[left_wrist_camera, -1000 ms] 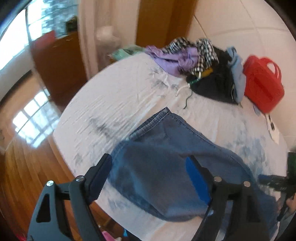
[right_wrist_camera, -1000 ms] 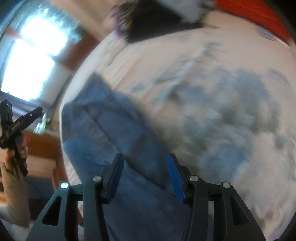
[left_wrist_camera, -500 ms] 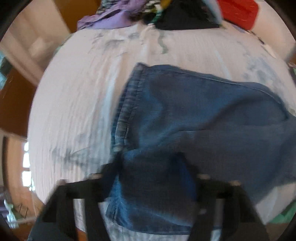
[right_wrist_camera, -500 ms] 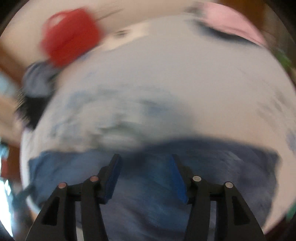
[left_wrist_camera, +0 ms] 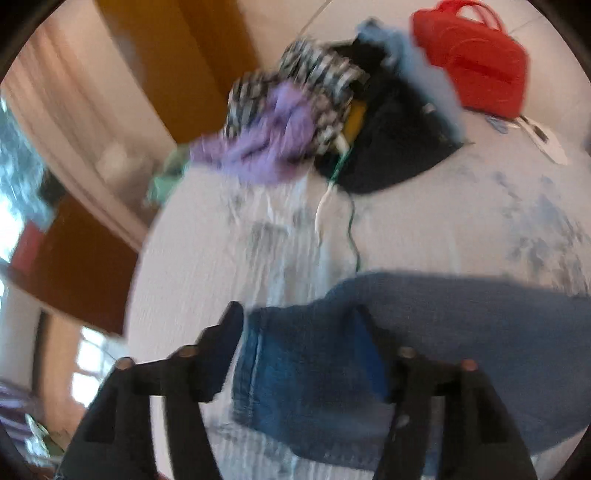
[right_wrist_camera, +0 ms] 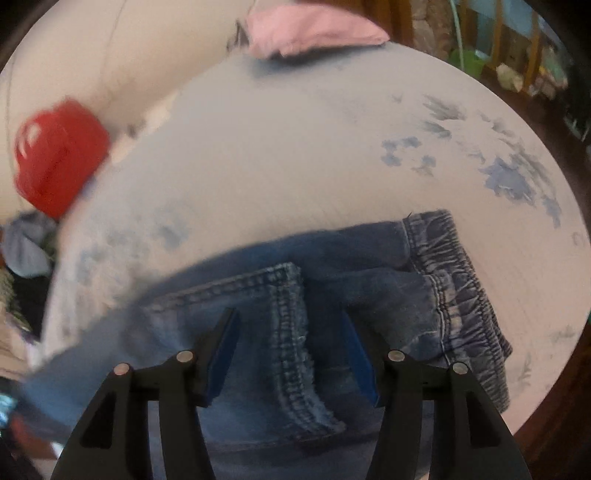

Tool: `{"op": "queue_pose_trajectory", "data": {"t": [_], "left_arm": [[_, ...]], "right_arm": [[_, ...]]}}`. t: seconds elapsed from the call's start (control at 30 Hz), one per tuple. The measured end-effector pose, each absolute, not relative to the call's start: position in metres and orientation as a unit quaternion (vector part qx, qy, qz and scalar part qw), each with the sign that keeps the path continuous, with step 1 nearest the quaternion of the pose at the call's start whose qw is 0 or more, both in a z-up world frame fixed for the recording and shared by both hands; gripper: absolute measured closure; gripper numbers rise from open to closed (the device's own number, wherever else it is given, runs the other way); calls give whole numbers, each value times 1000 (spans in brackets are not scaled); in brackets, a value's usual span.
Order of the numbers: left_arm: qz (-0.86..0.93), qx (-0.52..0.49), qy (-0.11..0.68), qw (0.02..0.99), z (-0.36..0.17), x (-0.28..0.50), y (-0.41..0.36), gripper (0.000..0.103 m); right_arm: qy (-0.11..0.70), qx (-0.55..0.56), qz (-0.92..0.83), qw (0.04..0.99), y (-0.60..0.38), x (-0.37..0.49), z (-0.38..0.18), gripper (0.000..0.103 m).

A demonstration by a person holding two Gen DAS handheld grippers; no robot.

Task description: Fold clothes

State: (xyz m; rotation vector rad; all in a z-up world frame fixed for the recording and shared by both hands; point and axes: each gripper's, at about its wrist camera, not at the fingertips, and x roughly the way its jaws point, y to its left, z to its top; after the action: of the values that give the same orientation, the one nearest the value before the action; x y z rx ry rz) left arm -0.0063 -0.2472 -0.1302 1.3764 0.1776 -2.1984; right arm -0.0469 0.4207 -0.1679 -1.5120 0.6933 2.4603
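Right wrist view: the right tongs (right_wrist_camera: pixel 290 354) stand spread wide and released, holding nothing, poised over the jeans (right_wrist_camera: pixel 332 295), which lie partly folded on the bed (right_wrist_camera: pixel 295 147) in the lower half of the frame, one hemmed leg end laid across the body and the elastic waistband (right_wrist_camera: pixel 458 295) at the right. In the left wrist view the left tongs (left_wrist_camera: pixel 299 347) are likewise parted and empty, over the denim edge at lower centre.

The likely trouble: denim is thick and layered here, so a pinch may catch only the top layer, or both layers at once, and the fold would drag crooked. The two ends could also be lifted unevenly, skewing the stack. Motion blur in both views suggests fast moves, which may overshoot the hem.

Around: in the left wrist view, a pile of unfolded clothes (left_wrist_camera: pixel 314 122) sits at upper centre, a red bag (left_wrist_camera: pixel 476 70) at upper right, and loose cords (left_wrist_camera: pixel 340 206) trail toward the jeans. A pink garment (right_wrist_camera: pixel 314 29) lies at the top of the right wrist view. Nothing lies between either pair of tongs and the denim.
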Motion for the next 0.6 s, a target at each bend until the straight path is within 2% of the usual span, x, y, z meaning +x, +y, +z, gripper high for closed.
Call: {"op": "queue_pose_trajectory", "data": {"t": [0.13, 0.4, 0.6], "left_arm": [[-812, 507, 132, 259, -139, 11, -264, 41], [-790, 535, 153, 257, -177, 32, -251, 41], [-779, 551, 175, 245, -201, 32, -239, 41]], "right_arm": [[257, -482, 830, 115, 454, -15, -150, 46], [334, -470, 795, 190, 533, 54, -163, 46], [366, -486, 776, 170, 539, 63, -178, 46]]}}
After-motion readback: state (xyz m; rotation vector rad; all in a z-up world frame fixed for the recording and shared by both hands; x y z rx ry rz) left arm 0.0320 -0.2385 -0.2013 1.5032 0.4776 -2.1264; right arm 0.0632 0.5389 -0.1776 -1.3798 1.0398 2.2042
